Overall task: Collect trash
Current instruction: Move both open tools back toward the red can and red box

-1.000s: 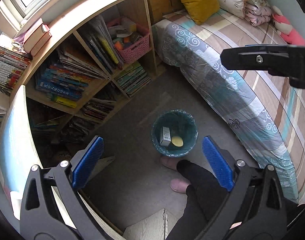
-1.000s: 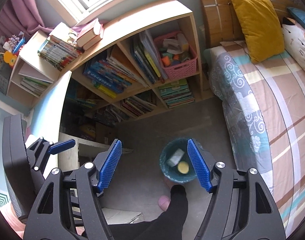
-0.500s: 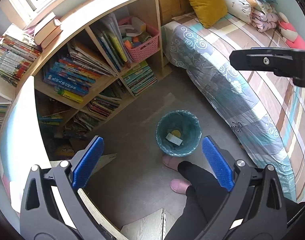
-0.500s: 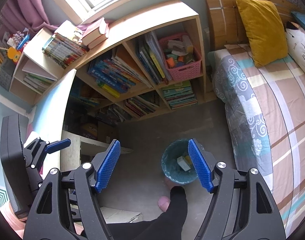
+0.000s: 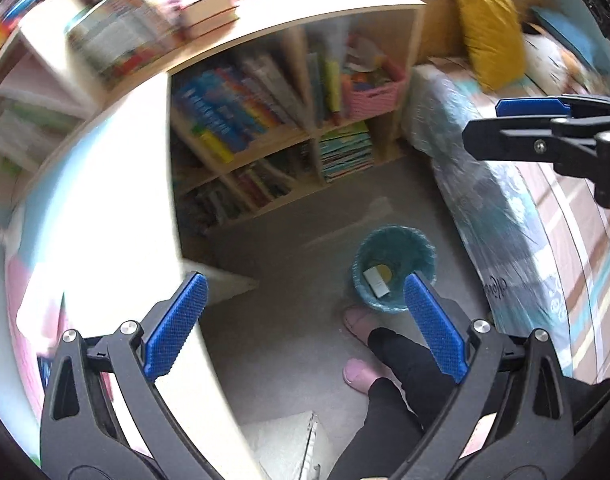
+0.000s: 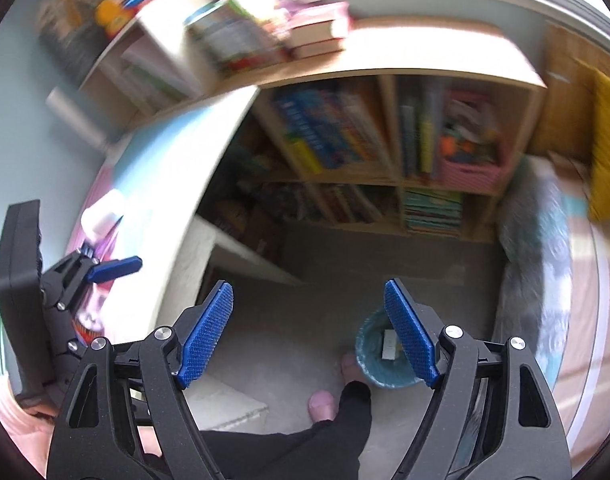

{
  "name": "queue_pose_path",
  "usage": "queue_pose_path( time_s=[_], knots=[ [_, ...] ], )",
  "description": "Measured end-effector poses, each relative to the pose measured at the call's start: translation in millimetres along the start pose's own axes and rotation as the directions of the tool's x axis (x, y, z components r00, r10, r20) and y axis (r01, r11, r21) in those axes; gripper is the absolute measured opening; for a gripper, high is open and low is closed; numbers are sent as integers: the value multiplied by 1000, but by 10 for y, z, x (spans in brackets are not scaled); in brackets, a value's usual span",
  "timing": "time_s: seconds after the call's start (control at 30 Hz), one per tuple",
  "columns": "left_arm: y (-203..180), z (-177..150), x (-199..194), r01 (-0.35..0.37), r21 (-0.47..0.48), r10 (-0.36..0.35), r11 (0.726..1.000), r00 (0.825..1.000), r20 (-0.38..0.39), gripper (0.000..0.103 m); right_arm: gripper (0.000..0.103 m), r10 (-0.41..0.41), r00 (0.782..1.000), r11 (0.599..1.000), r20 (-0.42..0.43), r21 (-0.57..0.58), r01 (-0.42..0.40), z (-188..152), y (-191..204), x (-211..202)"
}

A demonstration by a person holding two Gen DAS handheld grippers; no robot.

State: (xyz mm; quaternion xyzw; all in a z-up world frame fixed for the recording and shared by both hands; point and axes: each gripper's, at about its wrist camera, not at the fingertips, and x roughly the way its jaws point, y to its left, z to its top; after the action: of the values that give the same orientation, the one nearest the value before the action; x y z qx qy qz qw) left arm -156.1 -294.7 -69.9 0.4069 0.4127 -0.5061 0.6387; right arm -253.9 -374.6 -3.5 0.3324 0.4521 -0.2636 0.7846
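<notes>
A teal-lined trash bin stands on the grey floor by the bed; a white box and a yellow piece lie inside it. It also shows in the right wrist view. My left gripper is open and empty, high above the floor, left of the bin. My right gripper is open and empty, also high up; its right pad overlaps the bin in view. The right gripper also shows from the side in the left wrist view. A white object lies on the desk.
A pale desk top curves along the left. A wooden bookshelf full of books and a pink basket stands behind. A bed with a yellow pillow is at right. The person's leg and pink slippers are beside the bin.
Both grippers have swung to the left, toward the desk; the views are blurred by motion. The bin has shifted right in both views. Both jaws stay open.
</notes>
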Motion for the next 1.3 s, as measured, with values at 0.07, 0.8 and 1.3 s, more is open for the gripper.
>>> queue_pose_path(
  time_s=[0.07,0.8,1.3],
  knots=[
    [187,-115,-41,-33,-55,33,998,999,-8,96,78,28,999,997,-29,-71,-30,89,200,125],
    [1626,-1848,-574,-351,-604,266,716,936,-229,96,84,184,897,560,-402,-707,-432,333,2686,1192],
    [1829,-2238,-573,-398,-690,250,604,917,-310,96,84,113,866,309,-487,-811,-497,164,3345,1494]
  ],
)
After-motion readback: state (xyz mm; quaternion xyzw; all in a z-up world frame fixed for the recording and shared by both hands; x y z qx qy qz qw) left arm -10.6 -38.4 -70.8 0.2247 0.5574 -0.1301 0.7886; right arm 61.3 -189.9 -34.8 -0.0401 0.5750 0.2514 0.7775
